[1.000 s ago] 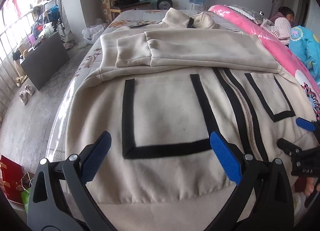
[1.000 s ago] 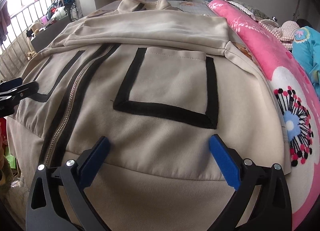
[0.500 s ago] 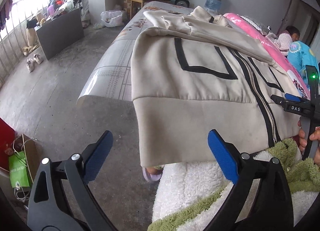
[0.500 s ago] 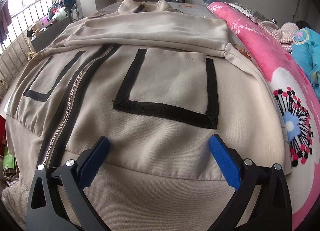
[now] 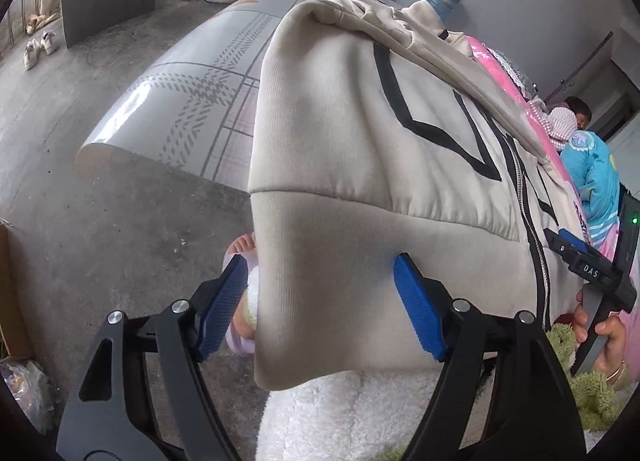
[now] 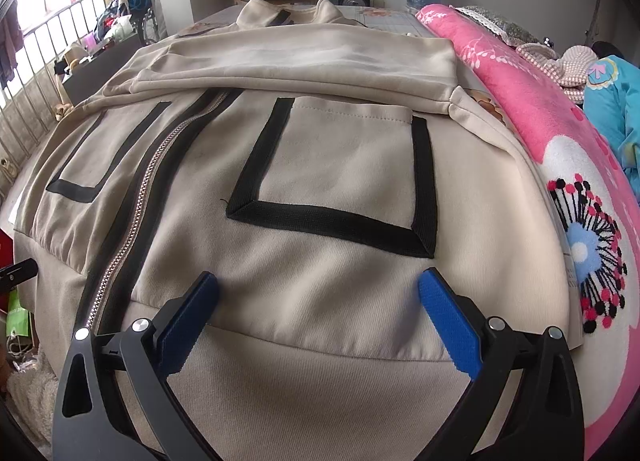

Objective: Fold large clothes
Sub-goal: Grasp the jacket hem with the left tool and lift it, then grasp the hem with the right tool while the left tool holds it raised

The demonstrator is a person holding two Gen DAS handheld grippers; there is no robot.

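A beige zip jacket (image 6: 340,165) with black-edged pockets lies face up on the bed, sleeves folded across its chest. In the left wrist view the jacket's hem corner (image 5: 320,281) hangs over the bed edge. My left gripper (image 5: 320,297) is open, its blue pads straddling that left hem corner, one pad under the cloth edge. My right gripper (image 6: 316,309) is open, its pads resting over the right part of the hem band, below the pocket. The right gripper also shows in the left wrist view (image 5: 592,265), held in a hand.
A pink floral blanket (image 6: 560,149) runs along the bed's right side, with a child in blue (image 5: 592,165) beyond it. The patterned bed sheet (image 5: 192,101) is left of the jacket, above the concrete floor (image 5: 100,221). A white fleece garment (image 5: 360,413) is below my left gripper.
My left gripper swung out from above the jacket to the bed's left edge, then moved in around the hem corner, narrowing its opening. My right gripper moved forward slightly onto the hem.
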